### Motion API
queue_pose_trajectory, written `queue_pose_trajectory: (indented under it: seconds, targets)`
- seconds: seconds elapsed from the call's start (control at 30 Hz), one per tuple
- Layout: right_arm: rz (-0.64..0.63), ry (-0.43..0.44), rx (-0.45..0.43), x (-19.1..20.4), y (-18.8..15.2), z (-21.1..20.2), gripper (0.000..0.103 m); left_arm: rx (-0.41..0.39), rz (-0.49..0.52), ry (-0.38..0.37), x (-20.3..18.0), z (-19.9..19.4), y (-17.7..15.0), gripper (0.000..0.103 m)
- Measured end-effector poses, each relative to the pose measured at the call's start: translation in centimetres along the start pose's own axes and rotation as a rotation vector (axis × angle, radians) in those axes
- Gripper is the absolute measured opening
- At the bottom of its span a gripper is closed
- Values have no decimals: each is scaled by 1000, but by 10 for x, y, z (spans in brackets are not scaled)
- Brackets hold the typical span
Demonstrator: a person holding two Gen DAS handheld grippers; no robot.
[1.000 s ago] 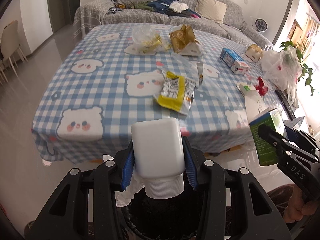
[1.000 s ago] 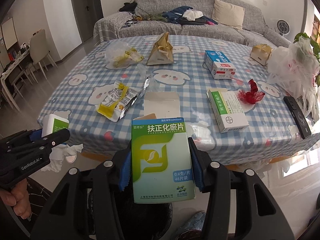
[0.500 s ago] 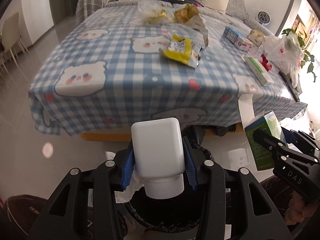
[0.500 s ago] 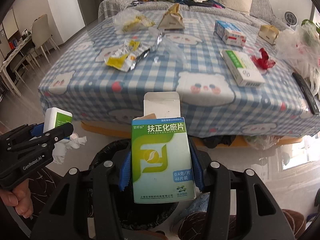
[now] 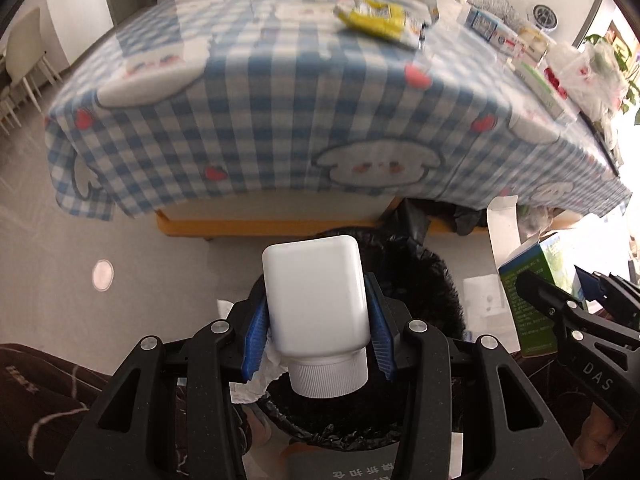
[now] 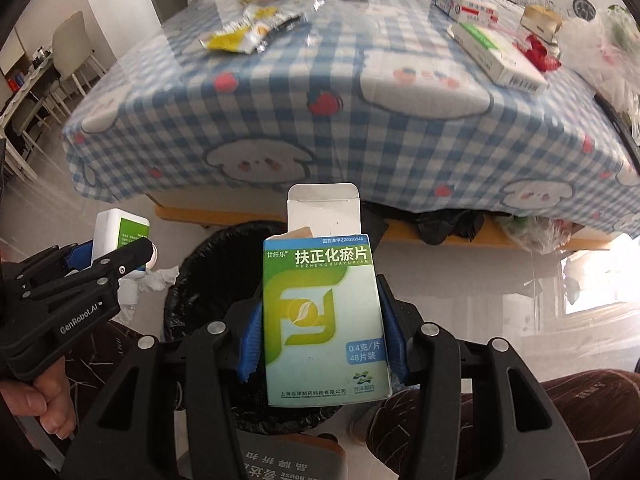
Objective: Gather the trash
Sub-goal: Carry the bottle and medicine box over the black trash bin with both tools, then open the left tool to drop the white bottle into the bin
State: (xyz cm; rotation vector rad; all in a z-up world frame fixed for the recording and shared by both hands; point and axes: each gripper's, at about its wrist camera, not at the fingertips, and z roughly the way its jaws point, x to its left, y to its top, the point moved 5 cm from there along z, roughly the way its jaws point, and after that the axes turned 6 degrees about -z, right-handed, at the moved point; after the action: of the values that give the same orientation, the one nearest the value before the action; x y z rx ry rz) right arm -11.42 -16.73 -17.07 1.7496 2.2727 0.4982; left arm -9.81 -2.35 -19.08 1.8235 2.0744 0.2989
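Observation:
My left gripper is shut on a white plastic bottle with a crumpled tissue caught beside it. It hangs over a bin lined with a black bag. My right gripper is shut on a green and white medicine box with its flap open, above the same bin. The left gripper and its bottle show at the left of the right wrist view. The right gripper's box shows at the right of the left wrist view.
A table with a blue checked cloth stands just beyond the bin. On it lie a yellow snack wrapper, medicine boxes, red scraps and a white plastic bag. Chairs stand far left.
Both grippers have dropped from table height down in front of the table edge, over the black bin. Each still holds its item.

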Motion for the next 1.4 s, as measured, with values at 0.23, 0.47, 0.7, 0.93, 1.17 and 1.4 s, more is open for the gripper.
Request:
queue_pose_trajectory:
  seconds: [0.23, 0.47, 0.7, 0.93, 1.17, 1.4]
  targets:
    - [35, -30, 56, -13, -3, 23, 47, 51, 10, 31, -4, 32, -13, 43]
    - [81, -41, 57, -31, 0, 27, 47, 106, 34, 55, -17, 65, -27, 43]
    - [107, -53, 51, -38, 0, 24, 47, 137, 105, 52, -46, 94, -42, 43]
    - [142, -66, 44, -49, -3, 23, 47, 156, 138, 11, -67, 109, -52, 42]
    - [161, -77, 40, -54, -2, 23, 47, 94, 100, 21, -60, 93, -38, 61]
    - [170, -83, 61, -53, -6, 31, 47, 61, 43, 29, -30, 65, -18, 88]
